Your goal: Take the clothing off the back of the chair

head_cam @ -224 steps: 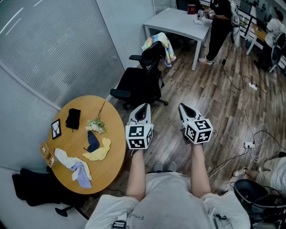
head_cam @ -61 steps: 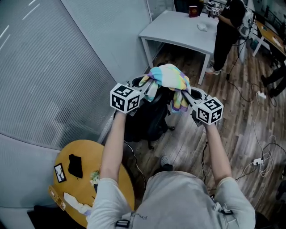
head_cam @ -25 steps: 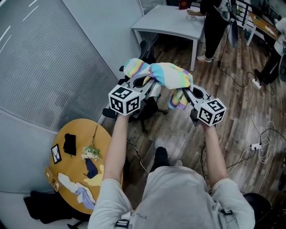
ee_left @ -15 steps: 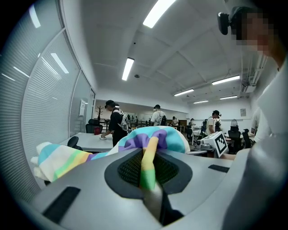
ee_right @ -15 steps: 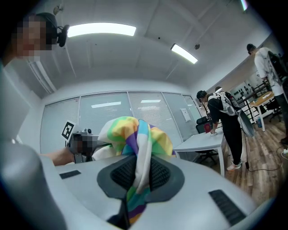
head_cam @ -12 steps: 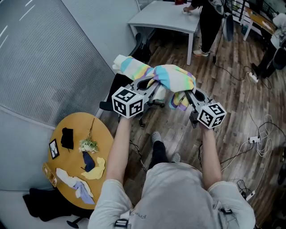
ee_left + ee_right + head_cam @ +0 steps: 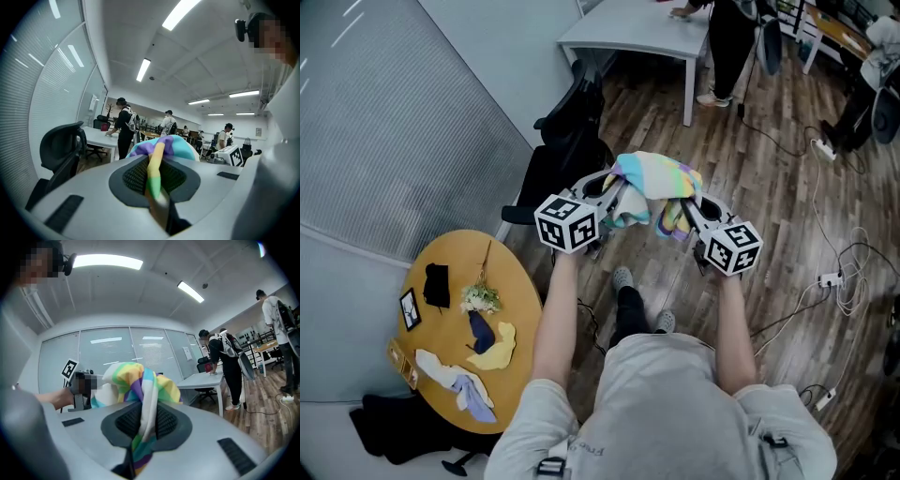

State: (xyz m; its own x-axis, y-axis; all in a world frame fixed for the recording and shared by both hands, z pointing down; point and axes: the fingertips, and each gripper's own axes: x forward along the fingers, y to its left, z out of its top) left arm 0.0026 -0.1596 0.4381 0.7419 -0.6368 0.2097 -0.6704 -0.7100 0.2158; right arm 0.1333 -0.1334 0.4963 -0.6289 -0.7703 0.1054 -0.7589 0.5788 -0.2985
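We've got the garment (image 7: 652, 178) up in the air, slung between both grippers, well clear of the chair (image 7: 567, 141), which stands on the wood floor (image 7: 787, 169) beyond it, to the left.

The left gripper (image 7: 612, 190) is clenched on one edge. In the left gripper view its fingers (image 7: 136, 177) pinch a striped fold, green running into yellow and purple, that climbs up between the pads. The right gripper (image 7: 684, 206) has the other side. Its fingers (image 7: 166, 420) are closed on a hanging fold of white, teal and purple stripes, with the tail dropping below the pads.

Between the two, the fabric bunches in a loose rainbow heap draped over the fingertips.

Down at the lower left sits the round bench (image 7: 520, 281), carrying a flower sprig (image 7: 478, 298), a few small cloths and a dark item. Up top there's a white bench (image 7: 628, 23) with a person (image 7: 727, 42) standing at it. Cables (image 7: 848, 272) trail across the floor on the right.
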